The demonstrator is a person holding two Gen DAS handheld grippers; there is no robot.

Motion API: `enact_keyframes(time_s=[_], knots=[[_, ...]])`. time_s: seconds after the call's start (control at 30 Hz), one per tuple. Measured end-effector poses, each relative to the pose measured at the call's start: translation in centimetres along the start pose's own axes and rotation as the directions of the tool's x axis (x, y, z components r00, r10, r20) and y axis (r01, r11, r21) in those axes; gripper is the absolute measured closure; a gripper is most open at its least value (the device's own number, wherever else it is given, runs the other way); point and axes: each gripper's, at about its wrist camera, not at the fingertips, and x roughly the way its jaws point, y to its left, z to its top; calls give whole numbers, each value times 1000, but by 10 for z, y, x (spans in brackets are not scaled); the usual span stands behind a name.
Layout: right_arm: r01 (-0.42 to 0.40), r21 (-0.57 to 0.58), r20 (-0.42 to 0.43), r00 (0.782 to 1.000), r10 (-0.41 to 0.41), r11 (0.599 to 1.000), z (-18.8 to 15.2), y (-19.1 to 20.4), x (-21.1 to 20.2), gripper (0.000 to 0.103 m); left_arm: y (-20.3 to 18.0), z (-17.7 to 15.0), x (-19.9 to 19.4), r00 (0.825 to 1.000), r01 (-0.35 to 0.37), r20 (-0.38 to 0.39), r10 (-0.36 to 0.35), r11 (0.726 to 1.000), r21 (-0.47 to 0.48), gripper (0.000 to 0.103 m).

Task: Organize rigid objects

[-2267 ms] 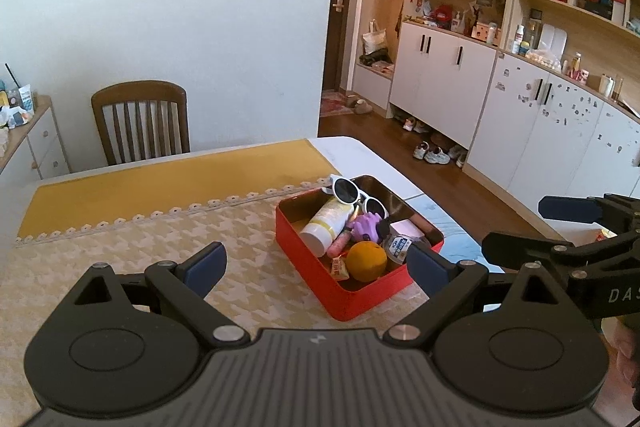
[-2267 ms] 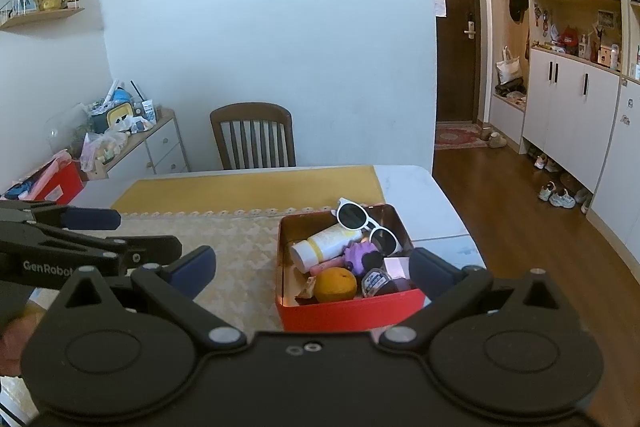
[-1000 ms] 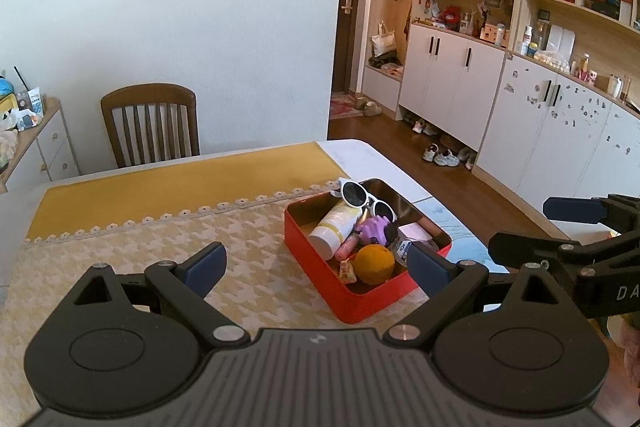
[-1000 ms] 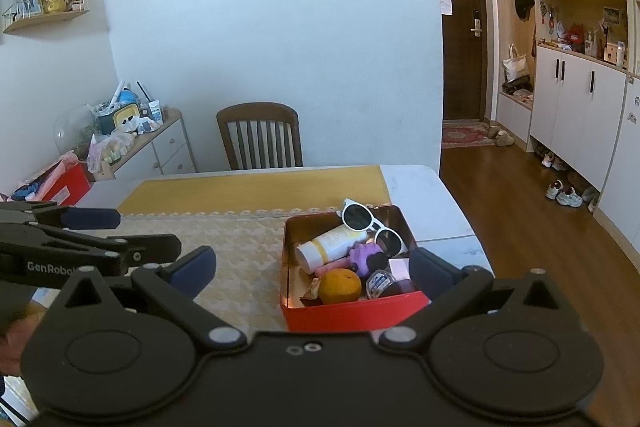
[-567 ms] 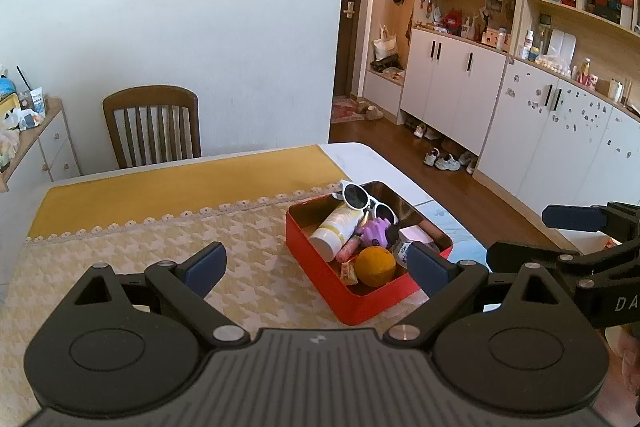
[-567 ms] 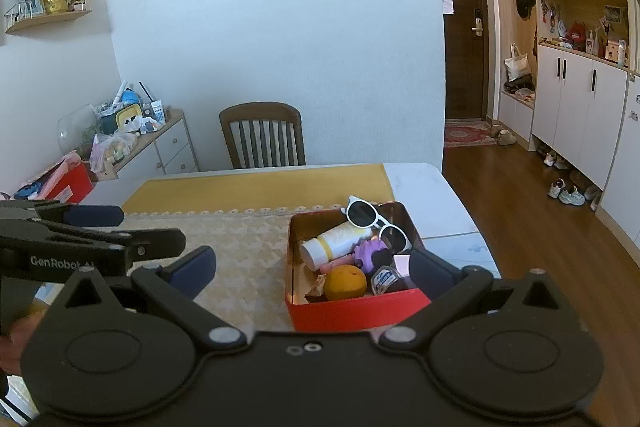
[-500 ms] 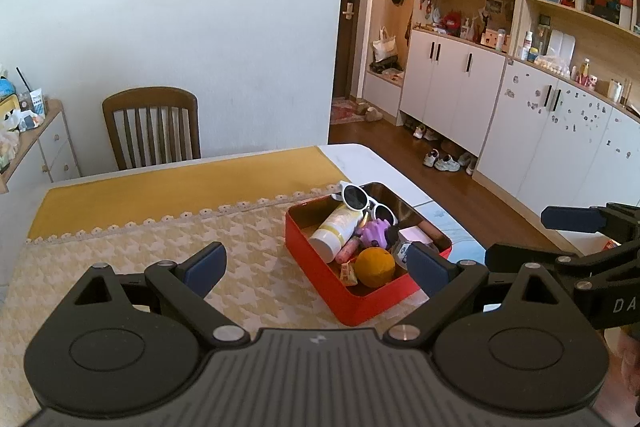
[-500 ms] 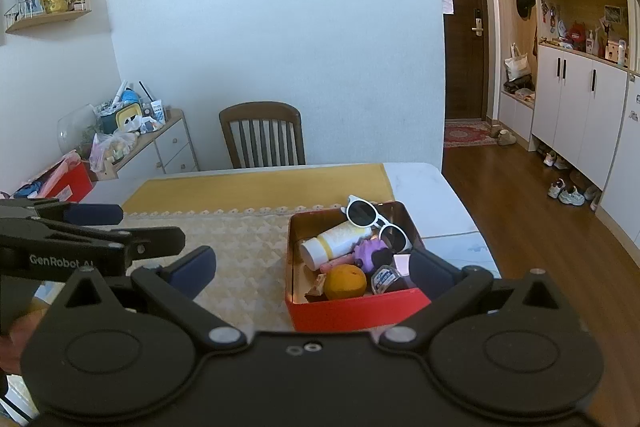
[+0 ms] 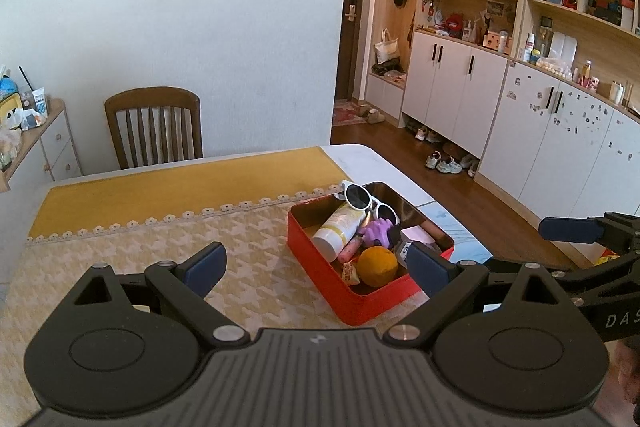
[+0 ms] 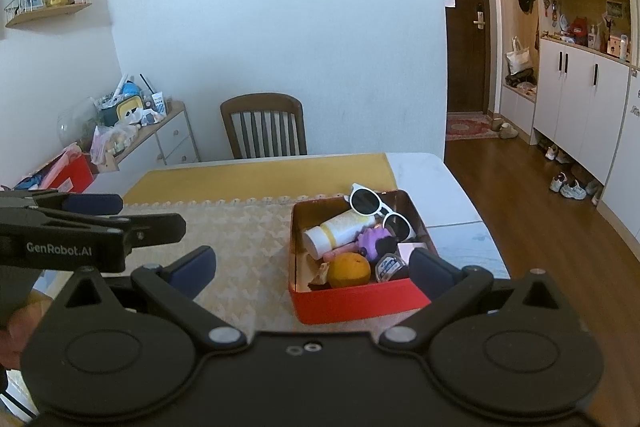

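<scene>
- The red box (image 9: 352, 297) sits on the patterned tablecloth (image 9: 160, 251) near the table's right edge, open on top and crowded with small things.
- Inside: white sunglasses (image 9: 368, 202) propped over the far rim, a white-and-yellow tube (image 9: 340, 227) lying slantwise, a purple toy (image 9: 378, 230), a pink stick (image 9: 350, 250), an orange (image 9: 377, 265) at the near side, and a small snack packet (image 9: 349, 271) beside it.
- The right wrist view adds a small clear-lidded jar (image 10: 387, 265) just beside the orange, which the left view mostly hides behind a finger.
- The left gripper (image 9: 318, 269) hangs above the cloth with fingers spread wide, holding nothing.
- The right gripper (image 10: 314, 269) is likewise spread and empty, the box between its tips in view.
- Only the right view shows the cluttered sideboard (image 10: 168, 135) and wall shelf (image 10: 48, 13); only the left shows the full cabinet wall (image 9: 540, 131).
- A wooden chair (image 9: 154, 127) stands behind the table.
</scene>
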Motion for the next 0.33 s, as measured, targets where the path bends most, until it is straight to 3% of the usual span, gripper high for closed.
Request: enact_keyframes(time_s=[0.33], knots=[[6,11,-3,1000,-6,1000,-2,0,1,0,-3,-1,1,1000,5,0,-5,1000,19,6]])
